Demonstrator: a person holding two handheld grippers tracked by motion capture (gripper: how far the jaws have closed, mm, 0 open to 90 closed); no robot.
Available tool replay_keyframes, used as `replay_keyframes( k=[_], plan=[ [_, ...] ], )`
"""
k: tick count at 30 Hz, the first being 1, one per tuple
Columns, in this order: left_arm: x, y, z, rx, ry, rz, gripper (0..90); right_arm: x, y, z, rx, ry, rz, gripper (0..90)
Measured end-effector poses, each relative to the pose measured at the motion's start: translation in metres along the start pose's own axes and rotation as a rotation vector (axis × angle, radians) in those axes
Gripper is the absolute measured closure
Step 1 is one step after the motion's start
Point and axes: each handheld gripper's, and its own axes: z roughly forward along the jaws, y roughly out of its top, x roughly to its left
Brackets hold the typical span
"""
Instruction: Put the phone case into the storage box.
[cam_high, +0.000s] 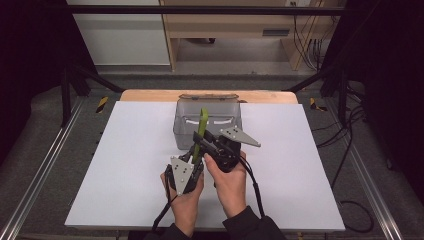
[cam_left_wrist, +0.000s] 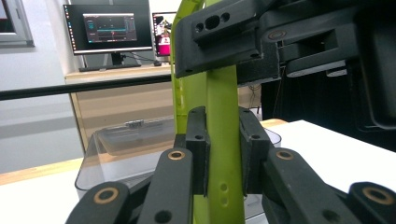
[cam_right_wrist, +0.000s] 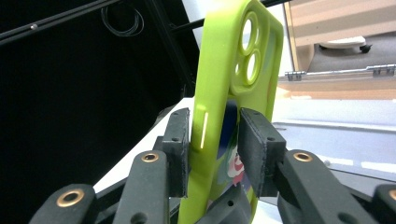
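Observation:
A lime-green phone case (cam_high: 201, 125) stands upright above the white table, in front of the clear box. My left gripper (cam_high: 195, 157) is shut on its lower part; in the left gripper view both pads press the narrow green edge (cam_left_wrist: 224, 140). My right gripper (cam_high: 204, 139) comes in from the right and takes the case higher up. In the right gripper view the case (cam_right_wrist: 224, 70) shows its camera holes, and both pads lie against it, with a dark blue printed surface on the inner side. That same right gripper (cam_left_wrist: 219, 42) also appears near the top of the left gripper view.
A clear plastic box (cam_high: 181, 127) stands just behind the case near the table's far edge, also seen low in the left gripper view (cam_left_wrist: 116, 149). The white table sheet (cam_high: 125, 165) spreads to both sides. Beyond it are a black frame bar (cam_left_wrist: 70, 88) and monitors (cam_left_wrist: 109, 28).

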Motion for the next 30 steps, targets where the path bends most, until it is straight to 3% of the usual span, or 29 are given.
replay_keyframes(
  k=[13,25,27,30],
  plan=[
    [-0.0056,-0.0024,0.0002,0.014,0.025,0.016,76.5,-0.0009,-0.0026,-0.0019,0.006,-0.017,0.037,71.7],
    [-0.0085,-0.0034,-0.0008,-0.001,0.036,0.037,66.7,-0.0023,-0.0030,-0.0043,-0.006,-0.028,0.107,78.4],
    [-0.0074,-0.0038,-0.0006,-0.001,0.011,0.026,62.8,-0.0032,-0.0034,-0.0043,-0.009,-0.028,0.111,78.5],
    [-0.0033,-0.0046,-0.0008,0.009,-0.026,0.004,47.8,-0.0089,-0.0027,-0.0042,-0.018,-0.033,0.123,78.5]
  ],
)
